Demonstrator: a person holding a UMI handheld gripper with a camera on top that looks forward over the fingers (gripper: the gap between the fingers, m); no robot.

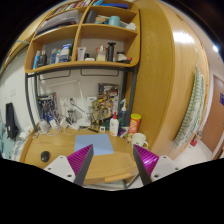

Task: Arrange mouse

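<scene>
A blue mouse pad lies flat on the wooden desk, just beyond my left finger. A small dark object that looks like the mouse sits on the desk to the left of the pad, apart from it. My gripper is open and empty, held above the desk's near edge. Its magenta pads stand wide apart, with only bare wood between them. The mouse is well to the left of both fingers.
Bottles, an orange-capped jar and a white cup stand at the back right of the desk. Glassware crowds the back left. A wooden shelf with items hangs above. A tall wooden panel rises at the right.
</scene>
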